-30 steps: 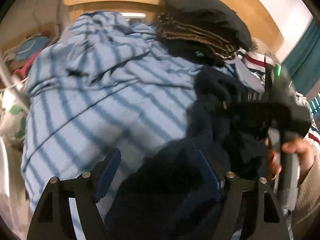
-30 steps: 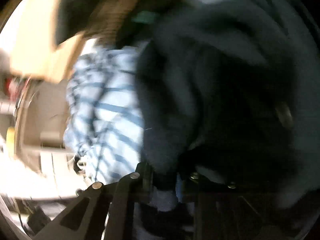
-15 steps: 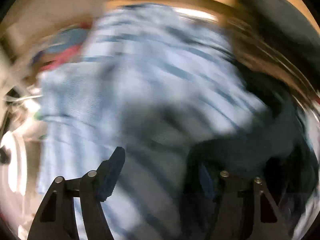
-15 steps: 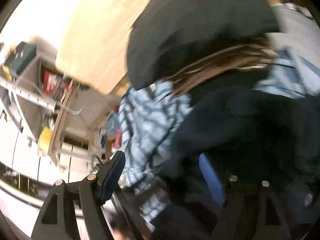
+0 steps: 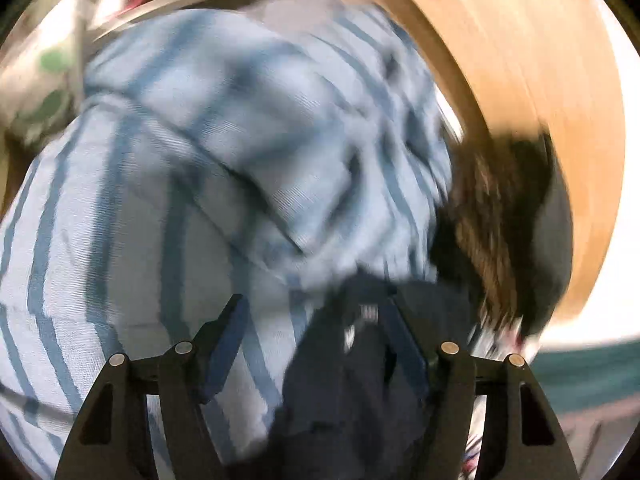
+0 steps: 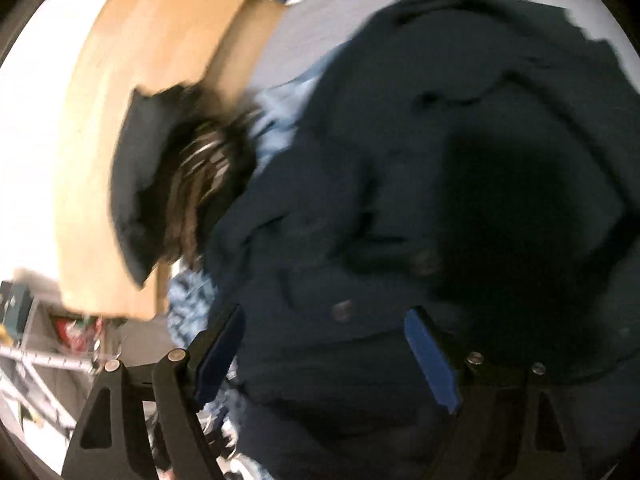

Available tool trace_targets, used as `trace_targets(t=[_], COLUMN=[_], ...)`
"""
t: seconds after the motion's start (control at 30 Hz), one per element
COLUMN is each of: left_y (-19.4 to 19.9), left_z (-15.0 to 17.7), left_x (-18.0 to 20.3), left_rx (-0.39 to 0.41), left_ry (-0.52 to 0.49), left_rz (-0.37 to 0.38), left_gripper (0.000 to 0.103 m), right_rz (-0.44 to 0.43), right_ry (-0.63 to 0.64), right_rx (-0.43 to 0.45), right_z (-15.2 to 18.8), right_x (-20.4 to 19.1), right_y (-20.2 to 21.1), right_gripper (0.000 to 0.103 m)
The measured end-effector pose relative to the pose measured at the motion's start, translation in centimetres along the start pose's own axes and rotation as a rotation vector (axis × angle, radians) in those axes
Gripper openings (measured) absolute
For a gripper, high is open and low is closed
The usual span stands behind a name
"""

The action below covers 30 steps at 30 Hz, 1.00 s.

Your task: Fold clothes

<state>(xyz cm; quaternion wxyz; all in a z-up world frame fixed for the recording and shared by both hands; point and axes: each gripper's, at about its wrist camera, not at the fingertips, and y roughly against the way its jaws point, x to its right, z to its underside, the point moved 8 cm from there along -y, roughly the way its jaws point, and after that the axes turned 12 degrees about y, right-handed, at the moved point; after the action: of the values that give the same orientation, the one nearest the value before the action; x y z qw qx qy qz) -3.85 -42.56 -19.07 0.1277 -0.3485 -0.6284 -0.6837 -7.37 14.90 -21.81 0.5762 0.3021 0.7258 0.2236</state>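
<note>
The dark navy garment [image 6: 420,200] lay heaped on the bed directly ahead of and below the right gripper [image 6: 328,344], filling most of the right wrist view; what looked like two buttons showed on a fold just beyond the fingertips. That gripper's jaws had just been opening and stood wide, their blue pads well apart with the navy cloth passing under them and nothing pinched between them. In the left wrist view the left gripper [image 5: 316,344] also stood fairly wide; a tongue of the same navy cloth [image 5: 360,380] ran up between its fingers and against the right-hand pad, though blur kept me from telling whether it was caught or merely draped there. Beyond and to the left of that gripper spread the blue striped shirt [image 5: 200,160], crumpled over the pile, and to the far right sat a stack of folded dark and brown clothes [image 5: 508,216] against the wooden headboard [image 5: 540,60]. The relation that mattered was this: the navy garment lay between the two grippers, its bulk to the right and nearer the right hand, its loose edge nearer the left. Its long axis could not be read from so bunched a heap, so I judged the next move would call for finding an edge or corner to spread it flat first.
</note>
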Motion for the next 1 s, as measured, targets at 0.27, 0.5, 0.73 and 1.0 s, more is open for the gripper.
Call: trace_targets(t=[0.27,0.5,0.73,1.0], left_y=[-4.4,-6.8,-9.9,-13.1], left_z=[10.3,12.7,10.5,7.5], left_x=[6.5,8.7,9.2,5.6], left_rx=[-0.215,-0.127,0.024,0.003], left_ry=[-0.304,-0.486,-0.608,-0.434], left_rz=[0.017,-0.136,-0.386,-0.527], left_gripper=[0.07,0.07,0.07,0.078], right_rz=[0.178,0.504,0.4,0.154], right_ry=[-0.022,0.293,0.283,0.044], right_rx=[0.088,0.097,0.081,0.039], right_z=[-1.7,-5.1,-8.1,-11.1], right_x=[4.1,3.8,4.0,7.4], right_y=[1.8,3.2,2.4,-0.2], right_gripper=[0.074,0.057,0.064,0.071])
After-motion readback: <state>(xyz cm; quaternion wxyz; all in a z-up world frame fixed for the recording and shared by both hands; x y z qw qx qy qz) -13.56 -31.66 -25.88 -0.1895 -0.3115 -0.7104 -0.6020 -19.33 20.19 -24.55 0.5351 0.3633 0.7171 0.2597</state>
